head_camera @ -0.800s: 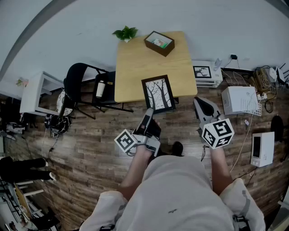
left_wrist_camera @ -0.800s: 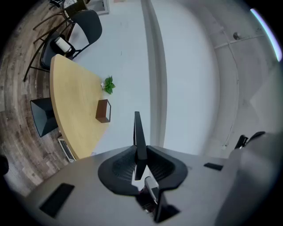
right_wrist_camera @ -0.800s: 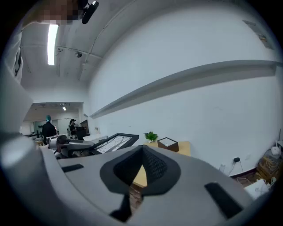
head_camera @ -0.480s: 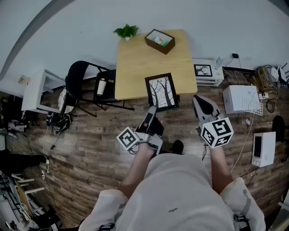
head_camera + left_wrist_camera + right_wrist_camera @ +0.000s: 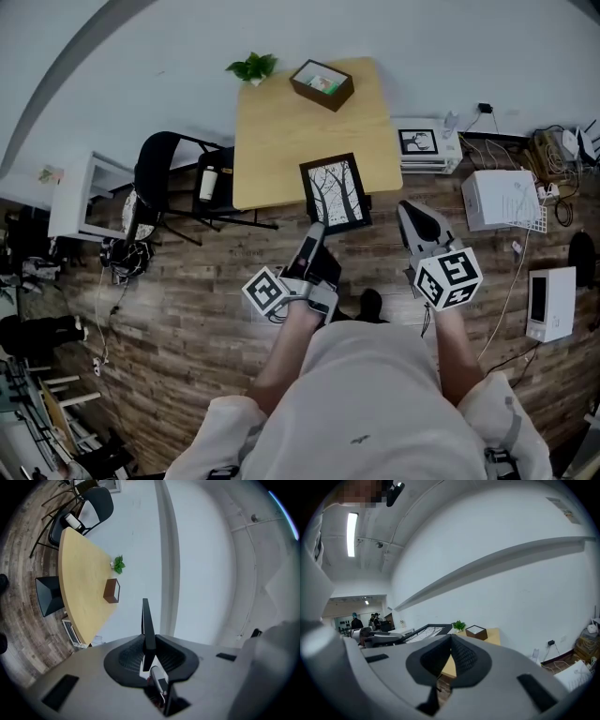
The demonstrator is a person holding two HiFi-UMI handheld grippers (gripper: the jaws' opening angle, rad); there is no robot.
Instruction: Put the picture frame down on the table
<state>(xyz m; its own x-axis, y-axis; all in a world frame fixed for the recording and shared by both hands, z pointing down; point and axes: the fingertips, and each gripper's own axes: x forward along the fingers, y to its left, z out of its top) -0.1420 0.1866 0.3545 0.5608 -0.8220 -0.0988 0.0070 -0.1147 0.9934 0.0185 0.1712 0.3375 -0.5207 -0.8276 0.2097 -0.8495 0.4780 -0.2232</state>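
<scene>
**Pale shirt, grey tongs, checkered cubes**

Seen from above, the wearer is dressed in a loose, pale grey shirt (image 5: 366, 394) with short sleeves (image 5: 506, 417). One dark shoe (image 5: 371, 304) shows beyond the hem. The left tongs (image 5: 315, 232) and right tongs (image 5: 409, 212) are grey and black, each carrying a white cube (image 5: 265, 292) printed with black square markers. Up close, the gripping pads (image 5: 461, 656) are black and finely ribbed. They sit in a smooth grey housing (image 5: 93, 667) cut with dark rectangular slots (image 5: 536, 686).

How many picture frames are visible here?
2: one picture frame in the left gripper at the table's near edge, a second frame atop a stack right of the table. More may be hidden.
</scene>
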